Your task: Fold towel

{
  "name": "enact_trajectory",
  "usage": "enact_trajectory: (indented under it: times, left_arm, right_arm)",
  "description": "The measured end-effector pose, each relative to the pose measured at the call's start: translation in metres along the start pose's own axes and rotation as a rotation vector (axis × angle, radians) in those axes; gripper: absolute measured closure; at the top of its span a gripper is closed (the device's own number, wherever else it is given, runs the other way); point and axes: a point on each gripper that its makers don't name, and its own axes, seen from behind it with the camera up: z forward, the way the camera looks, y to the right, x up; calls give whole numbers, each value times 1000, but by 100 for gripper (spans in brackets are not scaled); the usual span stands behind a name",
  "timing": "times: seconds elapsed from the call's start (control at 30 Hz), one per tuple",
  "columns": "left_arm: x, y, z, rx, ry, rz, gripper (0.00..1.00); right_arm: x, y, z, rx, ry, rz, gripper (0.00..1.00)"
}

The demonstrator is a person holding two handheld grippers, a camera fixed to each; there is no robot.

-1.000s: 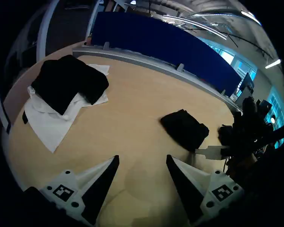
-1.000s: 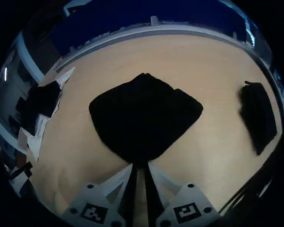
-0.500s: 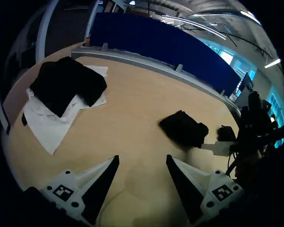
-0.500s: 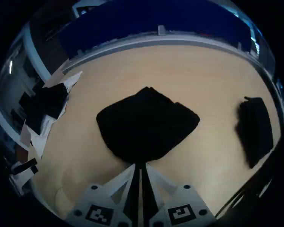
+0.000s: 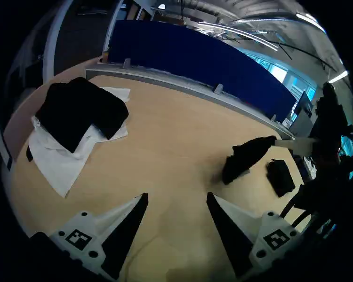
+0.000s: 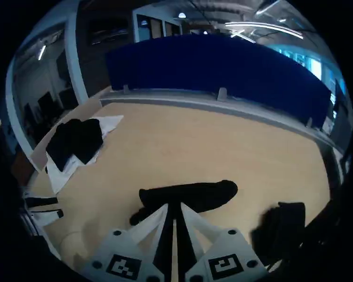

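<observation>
1. Left gripper view: my left gripper (image 5: 176, 218) hangs over the pale wooden tabletop (image 5: 172, 141). Its white fingers stand wide apart with nothing between them: released.
2. Same view, right of centre: the black fabric towel (image 5: 246, 156) droops from the tip of the right gripper (image 5: 276, 140), bunched into a slanting strip. I cannot tell whether its lower end touches the wood.
3. Just beside the towel, toward the table's right edge, lies a small folded black cloth (image 5: 280, 176). Well apart, at far left, a black heap of cloth (image 5: 80, 108) sits on a spread white sheet of fabric (image 5: 59, 157). A long blue partition wall (image 5: 200, 56) runs behind the table.
4. A person's dark figure (image 5: 332, 127) stands at the right rim, blurred.
5. Right gripper view: the fingers are drawn close together and clenched on the towel's near edge. The towel stretches sideways just past the fingertips, above the tabletop.
6. Same view: the folded black cloth is at lower right and the heap on the white sheet at far left.
</observation>
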Motion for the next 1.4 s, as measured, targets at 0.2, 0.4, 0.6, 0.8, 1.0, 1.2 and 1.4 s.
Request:
enact_trajectory:
  times: [0.2, 0.4, 0.6, 0.8, 1.0, 1.2, 1.4]
  left_arm:
    - [2, 4, -2, -7, 8, 8, 8]
    - [4, 8, -4, -16, 16, 7, 8]
    - [4, 8, -7, -19, 19, 11, 8]
    - [4, 8, -10, -22, 20, 10, 8]
    - [4, 9, -13, -28, 21, 16, 8]
    - [3, 11, -13, -31, 19, 20, 8]
    - [1, 12, -13, -30, 17, 29, 8]
  right_arm:
    - [34, 1, -24, 28, 31, -133, 97]
    - [42, 0, -35, 33, 40, -188, 97]
    - [46, 0, -42, 45, 47, -185, 97]
    - [49, 4, -50, 45, 54, -190, 97]
    - [55, 17, -57, 46, 63, -181, 97]
    - [62, 45, -64, 37, 73, -152, 97]
    - [67, 87, -72, 0, 76, -130, 97]
